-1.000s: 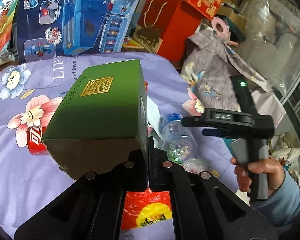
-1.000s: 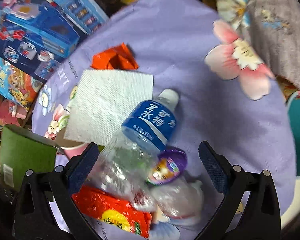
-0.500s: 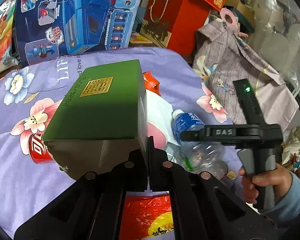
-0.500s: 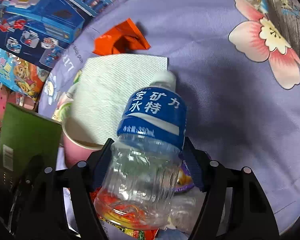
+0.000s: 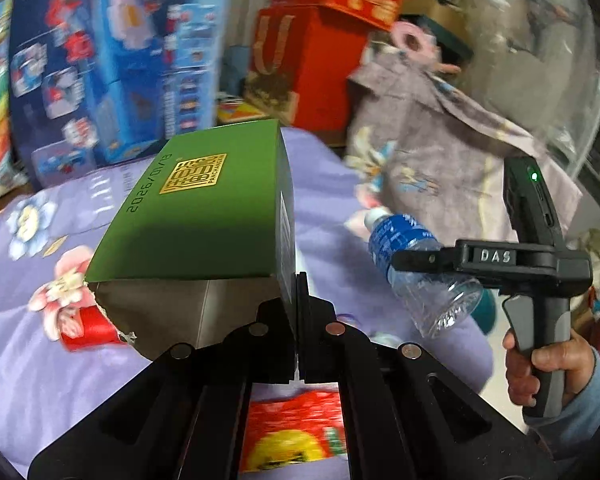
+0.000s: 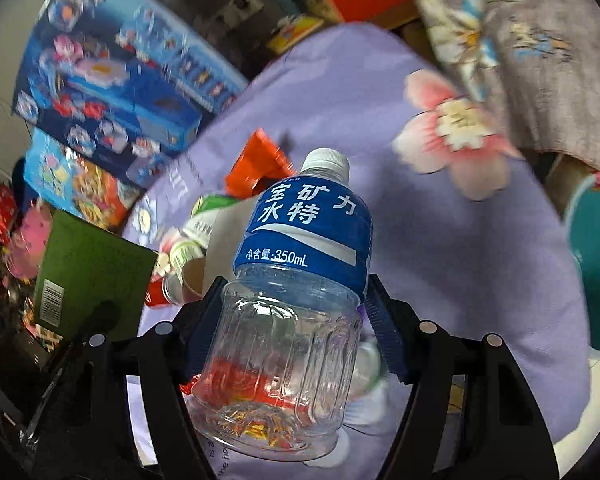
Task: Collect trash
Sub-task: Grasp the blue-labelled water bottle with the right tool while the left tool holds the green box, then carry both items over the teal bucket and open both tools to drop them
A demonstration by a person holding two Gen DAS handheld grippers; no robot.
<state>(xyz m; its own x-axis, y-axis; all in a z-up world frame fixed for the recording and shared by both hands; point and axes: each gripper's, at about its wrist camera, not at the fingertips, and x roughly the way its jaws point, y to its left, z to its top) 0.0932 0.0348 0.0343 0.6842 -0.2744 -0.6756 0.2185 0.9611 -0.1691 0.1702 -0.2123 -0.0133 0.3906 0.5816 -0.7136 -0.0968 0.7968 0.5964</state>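
Observation:
My left gripper (image 5: 298,280) is shut on the side wall of an open green carton (image 5: 196,216) with a gold label, holding it above the purple floral cloth (image 5: 28,380). My right gripper (image 6: 294,300) is shut on a clear plastic bottle (image 6: 300,240) with a blue label and white cap, pads pressing its ribbed body. The bottle hangs tilted above the cloth, cap pointing away. In the left wrist view, the bottle (image 5: 404,240) and the right gripper (image 5: 420,258), held by a hand (image 5: 548,364), are at the right. The green carton (image 6: 88,264) shows at the left of the right wrist view.
On the cloth lie a red can (image 5: 86,328), a red-yellow wrapper (image 5: 292,424), an orange wrapper (image 6: 260,160) and a paper cup (image 6: 192,276). A teal bin (image 6: 596,264) stands at the right edge. Toy boxes (image 5: 112,60), a red gift bag (image 5: 300,64) and a grey garment (image 5: 440,152) lie behind.
The right gripper closed on the bottle and lifted it off the cloth. Both grippers rose and shifted, and the green carton stayed in the left grip.

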